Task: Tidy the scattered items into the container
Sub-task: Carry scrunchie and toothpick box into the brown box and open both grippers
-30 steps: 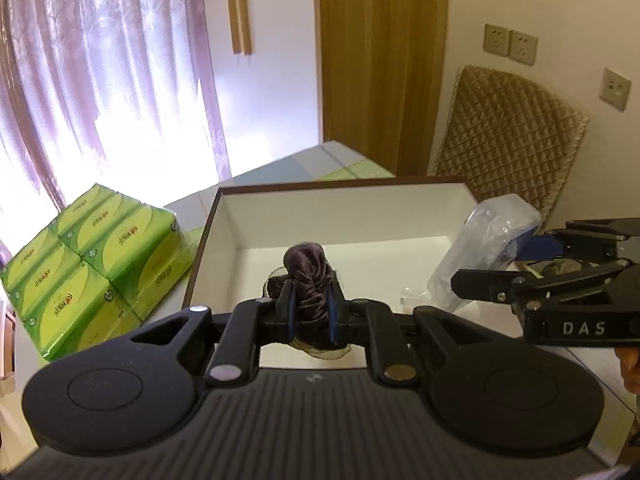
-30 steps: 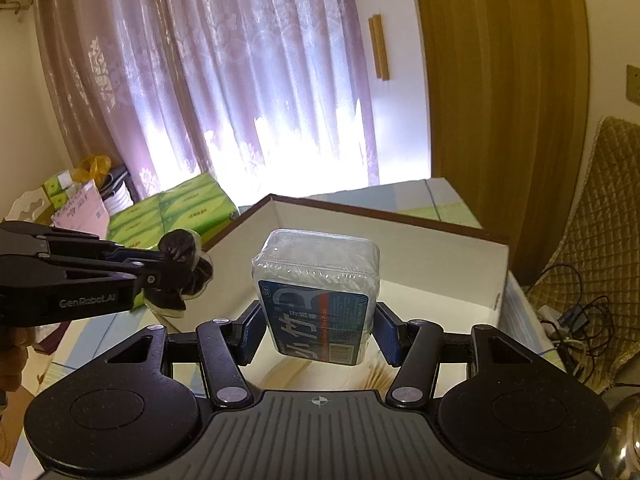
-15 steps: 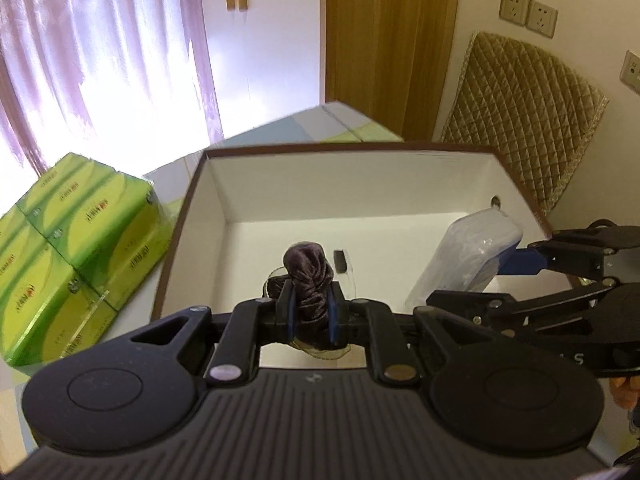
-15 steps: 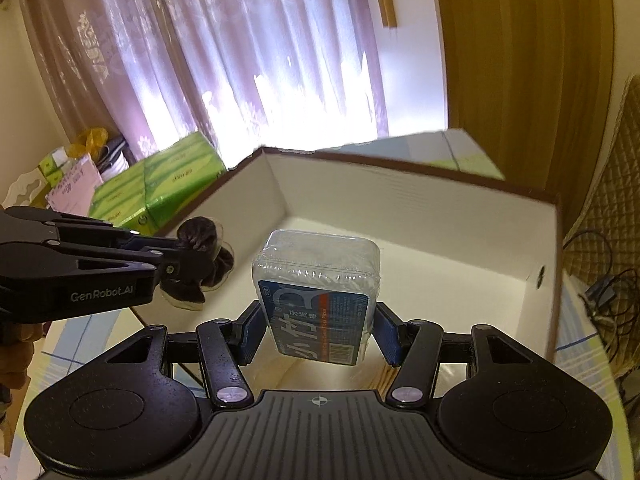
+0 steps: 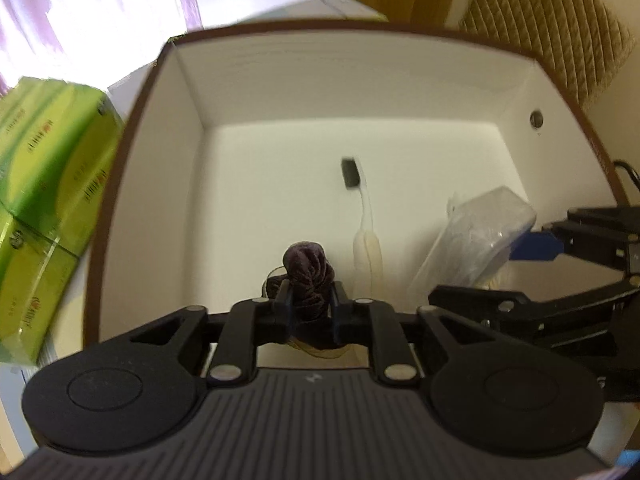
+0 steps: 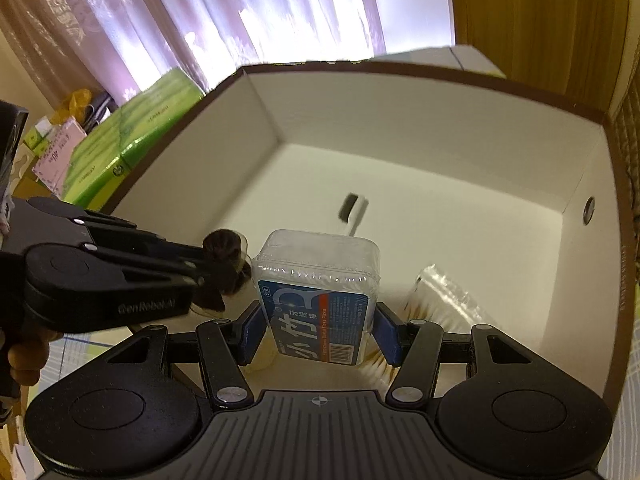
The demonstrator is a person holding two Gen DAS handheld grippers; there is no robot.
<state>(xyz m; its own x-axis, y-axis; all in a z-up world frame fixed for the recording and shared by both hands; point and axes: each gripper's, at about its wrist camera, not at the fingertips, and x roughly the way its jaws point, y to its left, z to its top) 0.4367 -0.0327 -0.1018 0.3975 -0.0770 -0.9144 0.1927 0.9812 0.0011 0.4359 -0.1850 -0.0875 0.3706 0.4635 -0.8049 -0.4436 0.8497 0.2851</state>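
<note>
Both grippers hang over the white box (image 5: 248, 92): the left gripper (image 5: 311, 312), jaws just easing apart, seemingly grips the dark scrunchie (image 5: 308, 276), which may snag; the right gripper (image 6: 318, 334) clamps the floss-pick tub (image 6: 318, 280).

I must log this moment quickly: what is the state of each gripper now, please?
Left gripper: its jaws have just been opening, dark purple scrunchie between the pads, over the box.
Right gripper: closed on the floss pick box.
</note>
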